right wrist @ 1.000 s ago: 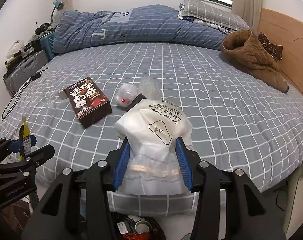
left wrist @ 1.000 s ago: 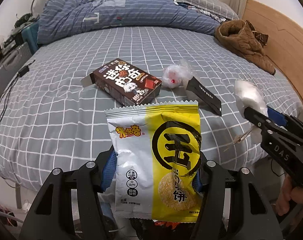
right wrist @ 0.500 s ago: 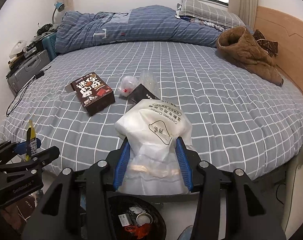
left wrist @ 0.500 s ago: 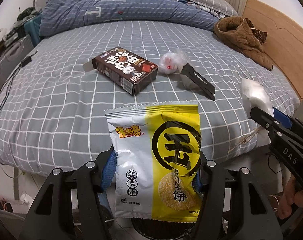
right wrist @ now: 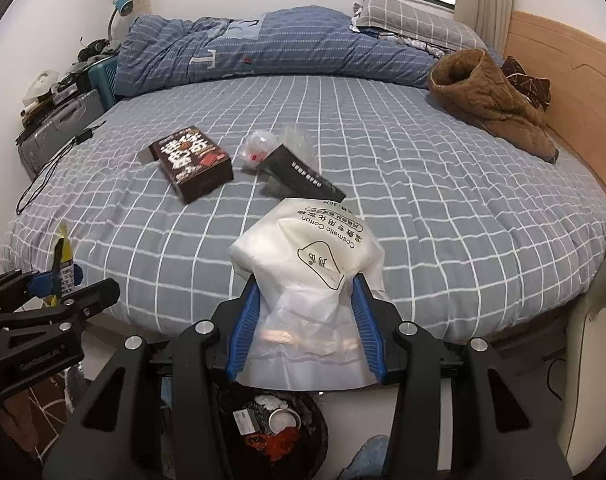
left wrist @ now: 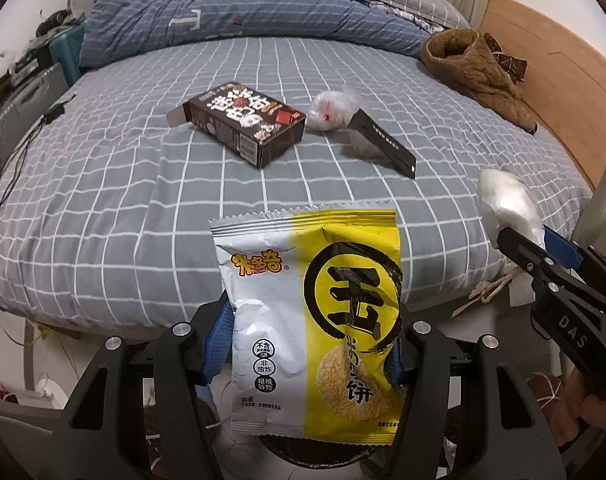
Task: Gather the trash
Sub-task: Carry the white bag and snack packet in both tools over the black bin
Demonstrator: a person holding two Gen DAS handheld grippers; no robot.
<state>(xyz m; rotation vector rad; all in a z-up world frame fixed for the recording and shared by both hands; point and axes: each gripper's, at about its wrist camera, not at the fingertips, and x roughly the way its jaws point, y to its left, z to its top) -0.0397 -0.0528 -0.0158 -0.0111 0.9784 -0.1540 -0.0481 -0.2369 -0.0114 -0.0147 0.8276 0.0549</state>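
Gripping one piece each: left claw [left wrist: 307, 356] clamps snack bag [left wrist: 315, 320], right claw [right wrist: 305, 328] clamps cotton bag [right wrist: 307, 276], both w/ bin [right wrist: 275, 428] right below, prob so they drop straight in. Box [right wrist: 193, 162] & wrappers left on bed [right wrist: 423, 200].

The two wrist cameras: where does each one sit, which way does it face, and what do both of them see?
Left wrist view: on the left tongs, facing down over the bed; own fingers clamp a yellow snack bag; the right tongs and a hand show at right.
Right wrist view: on the right tongs, facing down the same way; own fingers clamp a white cosmetic cotton bag, trash bin below; the left tongs show at left.
Shared: brown snack box, crumpled clear wrapper, black flat box, brown jacket.
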